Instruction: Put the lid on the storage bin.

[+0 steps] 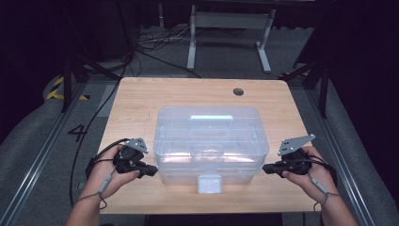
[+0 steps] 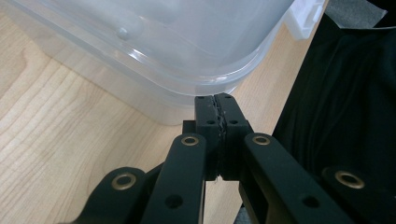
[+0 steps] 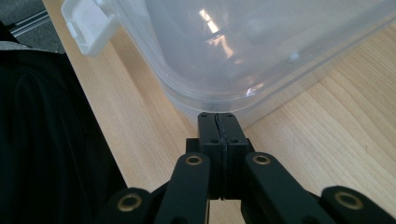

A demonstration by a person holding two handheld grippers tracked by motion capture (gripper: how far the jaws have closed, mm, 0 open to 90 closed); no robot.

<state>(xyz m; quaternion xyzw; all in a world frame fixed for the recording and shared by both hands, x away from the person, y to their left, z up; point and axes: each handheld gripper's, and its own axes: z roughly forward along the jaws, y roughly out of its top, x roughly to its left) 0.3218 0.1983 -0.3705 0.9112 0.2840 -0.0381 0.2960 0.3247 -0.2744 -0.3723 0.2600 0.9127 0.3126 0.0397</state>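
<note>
Light wood tabletop (image 1: 141, 101) carries everything; a round cable hole (image 1: 238, 91) sits near its far right edge. Grey floor beyond, with a white desk frame (image 1: 230, 28) and loose cables at the far side.

Clear plastic storage box (image 1: 209, 141) sits at the middle of the tabletop, a bit toward your near edge, lid on. Its pale blue handle (image 1: 211, 121) lies flat on the lid top. A white latch (image 1: 209, 183) hangs at the middle of the near wall, also seen in the right gripper view (image 3: 88, 25), where it sits at the upper left.

Your left hand (image 1: 106, 176) holds the left tongs (image 1: 153, 170) at the box's near left corner. The tips point right, at the box wall. In the left gripper view the left tongs (image 2: 217, 100) are fully closed, pads pressed together, nothing between them, tips just at the rounded lower corner of the box (image 2: 154, 51); contact can't be told.

Your right hand (image 1: 310, 172) holds the right tongs (image 1: 266, 168) at the near right corner, tips pointing left at the box. In the right gripper view the right tongs (image 3: 218, 117) are closed too, empty, tips just beside the box's curved corner (image 3: 243, 51).

Both tongs sit low, close over the tabletop, on opposite sides of the box.
</note>
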